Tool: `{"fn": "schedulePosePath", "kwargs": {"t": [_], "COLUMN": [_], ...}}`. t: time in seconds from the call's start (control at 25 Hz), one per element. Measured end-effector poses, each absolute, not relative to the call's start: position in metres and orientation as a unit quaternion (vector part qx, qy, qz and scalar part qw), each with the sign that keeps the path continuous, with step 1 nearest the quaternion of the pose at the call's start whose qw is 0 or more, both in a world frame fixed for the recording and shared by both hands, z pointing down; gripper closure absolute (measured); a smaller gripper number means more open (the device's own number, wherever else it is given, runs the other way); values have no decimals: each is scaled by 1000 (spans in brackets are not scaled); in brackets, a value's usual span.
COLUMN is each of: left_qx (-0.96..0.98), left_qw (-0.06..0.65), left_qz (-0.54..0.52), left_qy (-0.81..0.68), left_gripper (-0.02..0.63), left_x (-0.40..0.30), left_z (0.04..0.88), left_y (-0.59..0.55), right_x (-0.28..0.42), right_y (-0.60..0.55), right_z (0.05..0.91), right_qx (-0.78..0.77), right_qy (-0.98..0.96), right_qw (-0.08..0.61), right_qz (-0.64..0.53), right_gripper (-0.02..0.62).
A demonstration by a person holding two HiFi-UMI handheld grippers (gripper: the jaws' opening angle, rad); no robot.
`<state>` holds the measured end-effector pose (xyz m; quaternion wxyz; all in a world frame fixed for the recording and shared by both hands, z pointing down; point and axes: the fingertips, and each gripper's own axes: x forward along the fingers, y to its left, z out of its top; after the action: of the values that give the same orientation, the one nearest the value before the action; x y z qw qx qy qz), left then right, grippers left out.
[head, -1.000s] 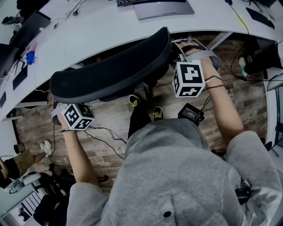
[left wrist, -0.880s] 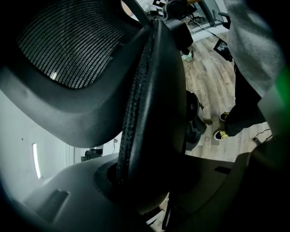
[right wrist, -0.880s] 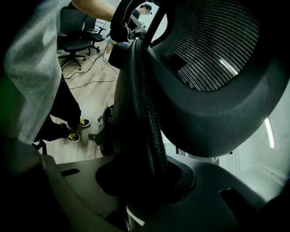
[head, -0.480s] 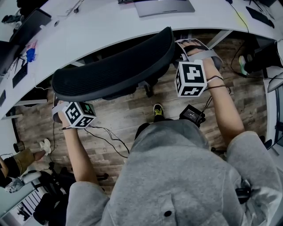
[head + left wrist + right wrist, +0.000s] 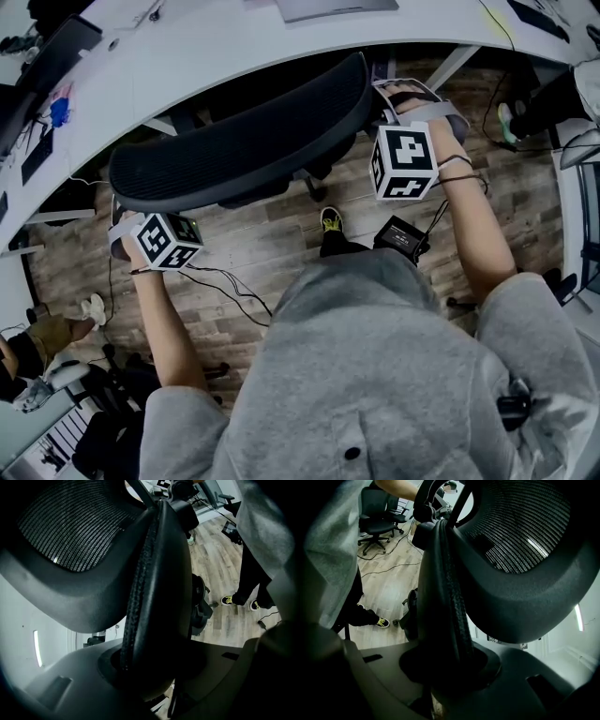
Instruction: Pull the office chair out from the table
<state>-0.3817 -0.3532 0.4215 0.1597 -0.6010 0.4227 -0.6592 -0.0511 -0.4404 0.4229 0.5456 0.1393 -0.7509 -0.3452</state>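
The chair (image 5: 234, 150) stands at the table's (image 5: 234, 47) near edge, backrest toward the person. The left gripper (image 5: 120, 217) pinches the backrest's left rim and the right gripper (image 5: 398, 98) its right rim. A jerk could slide the jaws off the rounded rim, an uneven pull would probably swivel the chair, and its casters may snag the floor cables (image 5: 220, 281) nearer the person.
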Motion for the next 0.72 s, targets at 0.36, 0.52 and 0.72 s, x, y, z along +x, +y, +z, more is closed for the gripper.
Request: {"fn": "schedulePosePath", "kwargs": {"t": [0.36,0.52,0.72], "left_qx": [-605,-604,-602], "left_qw": [163,161,160], "left_qz": [-658,-661,-661], "left_qy": [418,415,418], "left_gripper": [436,437,437], "left_x": [-371,-373,-373], "left_z": [419,419,419], "left_y": [-323,-313,-292], "right_x": [-42,-43,-40], "right_y": [-405,-394,-372], "right_z": [424,424,423], "right_qx": [141,140,141], "right_qy": [-750,-750,-751], "right_qw": [549,550,548], "right_qz": [-340,-339,-339], "right_gripper": [471,471,472]}}
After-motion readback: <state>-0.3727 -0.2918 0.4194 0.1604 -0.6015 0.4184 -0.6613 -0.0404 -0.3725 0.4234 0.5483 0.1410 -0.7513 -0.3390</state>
